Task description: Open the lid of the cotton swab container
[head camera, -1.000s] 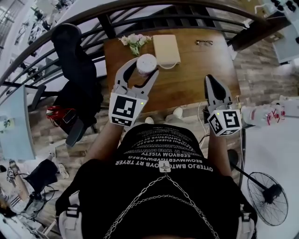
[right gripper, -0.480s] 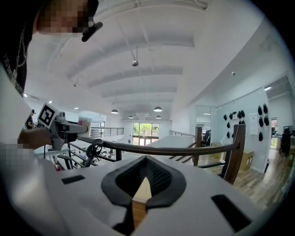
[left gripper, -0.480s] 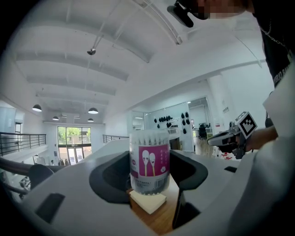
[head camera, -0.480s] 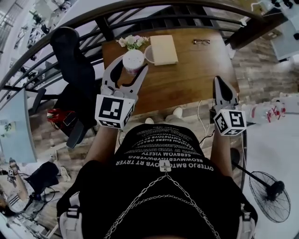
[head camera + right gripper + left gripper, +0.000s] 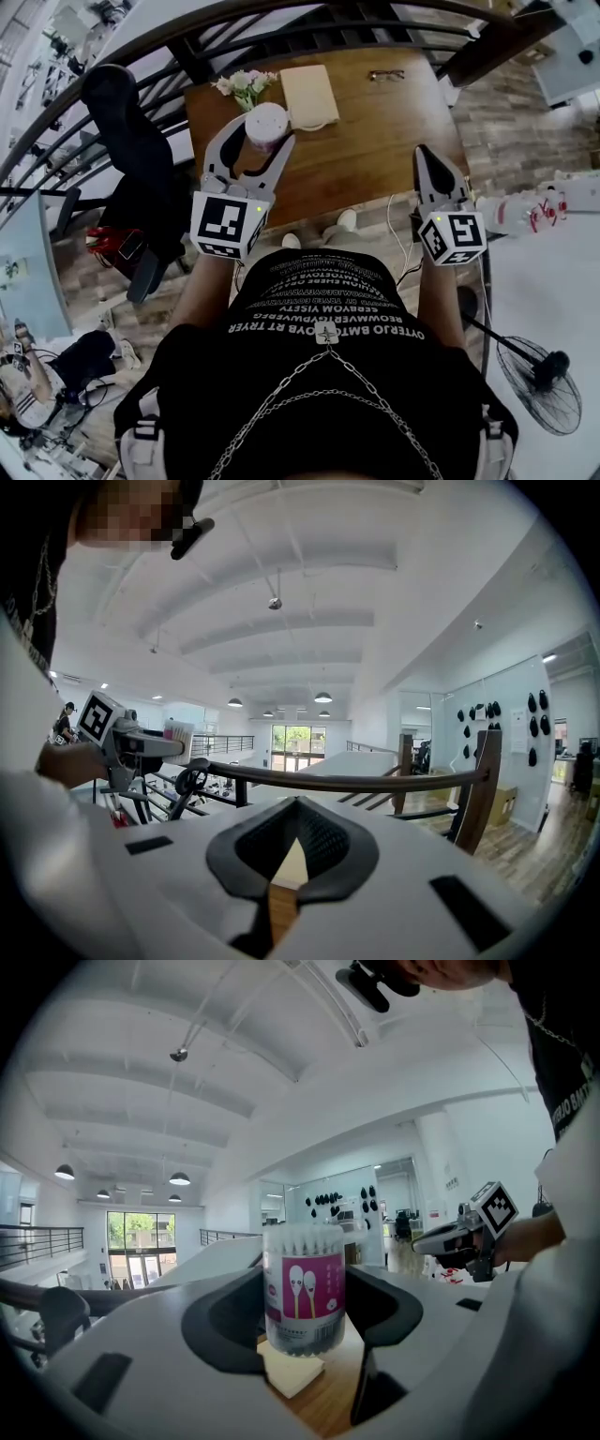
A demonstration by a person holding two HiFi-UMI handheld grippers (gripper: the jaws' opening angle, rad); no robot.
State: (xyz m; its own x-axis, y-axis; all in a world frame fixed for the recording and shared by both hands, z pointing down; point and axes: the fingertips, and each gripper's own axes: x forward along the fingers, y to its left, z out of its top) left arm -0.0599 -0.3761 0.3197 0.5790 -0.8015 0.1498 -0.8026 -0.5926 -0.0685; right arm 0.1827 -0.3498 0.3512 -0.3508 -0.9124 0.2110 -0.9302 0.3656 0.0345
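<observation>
1. Left gripper point(image 5: 263, 141): clamped on the clear plastic cylindrical cotton swab container with a pink label point(image 5: 304, 1288), upright above the brown wooden table point(image 5: 375, 141).
2. Right gripper point(image 5: 427, 161): 2 jaws together, empty, well apart from the container.
3. Recommended: steady the body, open the right jaws, then grip the pale round lid point(image 5: 266, 119), which appears closed.

Open-plan office on a mezzanine, going by the curved railing point(image 5: 356, 782), black office chair point(image 5: 131, 150) beside a wooden table point(image 5: 375, 141), pendant lamps point(image 5: 179, 1178) under a white ribbed ceiling point(image 5: 141, 1082), floor fan point(image 5: 539, 380)
</observation>
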